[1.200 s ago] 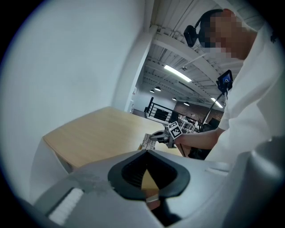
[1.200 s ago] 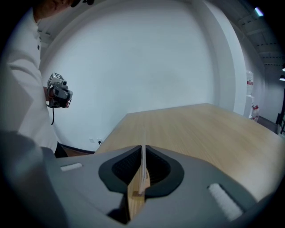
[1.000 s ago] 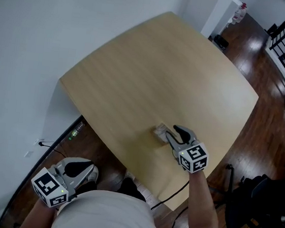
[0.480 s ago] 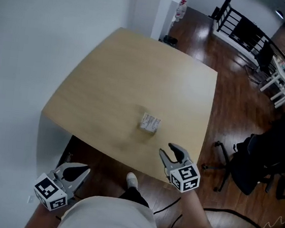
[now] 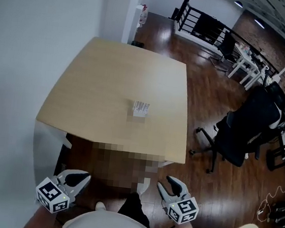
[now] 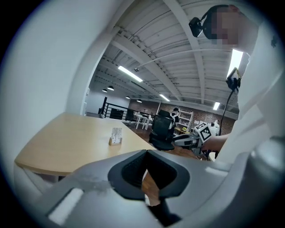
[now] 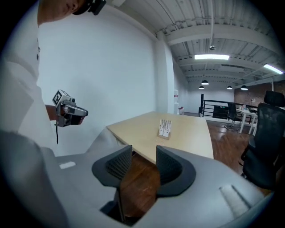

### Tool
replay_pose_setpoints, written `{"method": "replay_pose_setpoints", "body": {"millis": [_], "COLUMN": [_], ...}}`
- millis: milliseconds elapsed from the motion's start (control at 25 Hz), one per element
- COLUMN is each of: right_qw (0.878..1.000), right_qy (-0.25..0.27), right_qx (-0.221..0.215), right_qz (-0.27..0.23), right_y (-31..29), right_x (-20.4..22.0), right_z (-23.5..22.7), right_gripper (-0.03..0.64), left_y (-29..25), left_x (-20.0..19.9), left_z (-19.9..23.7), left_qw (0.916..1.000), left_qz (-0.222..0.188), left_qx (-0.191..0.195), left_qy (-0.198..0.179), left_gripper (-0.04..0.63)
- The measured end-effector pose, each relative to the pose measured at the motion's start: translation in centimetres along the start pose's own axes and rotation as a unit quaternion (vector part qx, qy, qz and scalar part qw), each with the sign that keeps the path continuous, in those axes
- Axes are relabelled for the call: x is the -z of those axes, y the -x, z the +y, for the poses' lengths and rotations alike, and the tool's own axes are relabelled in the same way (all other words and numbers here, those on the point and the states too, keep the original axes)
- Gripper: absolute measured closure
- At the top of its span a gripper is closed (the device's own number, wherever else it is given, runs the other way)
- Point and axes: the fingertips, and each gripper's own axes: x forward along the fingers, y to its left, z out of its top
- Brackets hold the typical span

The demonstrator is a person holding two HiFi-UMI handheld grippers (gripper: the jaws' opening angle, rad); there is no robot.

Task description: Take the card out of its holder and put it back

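Observation:
A white card stands in its small holder [image 5: 141, 108] near the middle of the light wooden table [image 5: 100, 80]; it also shows in the left gripper view as the card holder [image 6: 116, 136] and in the right gripper view as the card holder [image 7: 165, 128]. Both grippers hang low over the floor, well short of the table's near edge. My right gripper [image 5: 168, 183] is open, with only floor between its pads [image 7: 168, 165]. My left gripper [image 5: 84, 178] has its fingertips touching and holds nothing; in its own view, the left gripper [image 6: 146, 152] shows the same.
A white wall runs along the table's left side. A black office chair [image 5: 245, 129] stands on the dark wood floor to the table's right. Black railing [image 5: 203, 26] and more desks lie farther back. The person's torso fills the bottom edge.
My right gripper has left the card holder and drawn back off the table, down to the near side. The whole view has backed away from the table. The left gripper stays low.

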Motion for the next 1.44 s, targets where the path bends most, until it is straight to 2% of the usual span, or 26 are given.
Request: {"method": "replay_pose_setpoints", "body": {"millis": [200,480,920,1440], "right_qw": [1.0,1.0,0.999,0.998], "right_qy": [-0.003,0.015,0.028,0.055], "right_qx": [0.016,0.001,-0.005,-0.027], "right_qz": [0.004,-0.006,-0.017,-0.02], "right_y": [5.1,7.2,7.5,5.5], "right_x": [1.4,1.2,0.6,-0.7], "right_z": [3.2,5.6,7.7,10.5], "right_gripper": [0.449,0.449,0.449,0.449], "left_y": [0.8,0.8,1.4,4.5], "left_x": [1.5,1.5,1.6,2.3], "left_z": [-1.9,-3.5,-5.0,-3.5], "left_qw": [0.9998,0.9998,0.9992,0.9995], "left_qz": [0.006,-0.014,-0.013,-0.023], "left_qx": [0.013,0.011,0.025,0.0], "left_qy": [-0.015,-0.011,-0.028,-0.02], "left_gripper": [0.591,0.591,0.591,0.592]}}
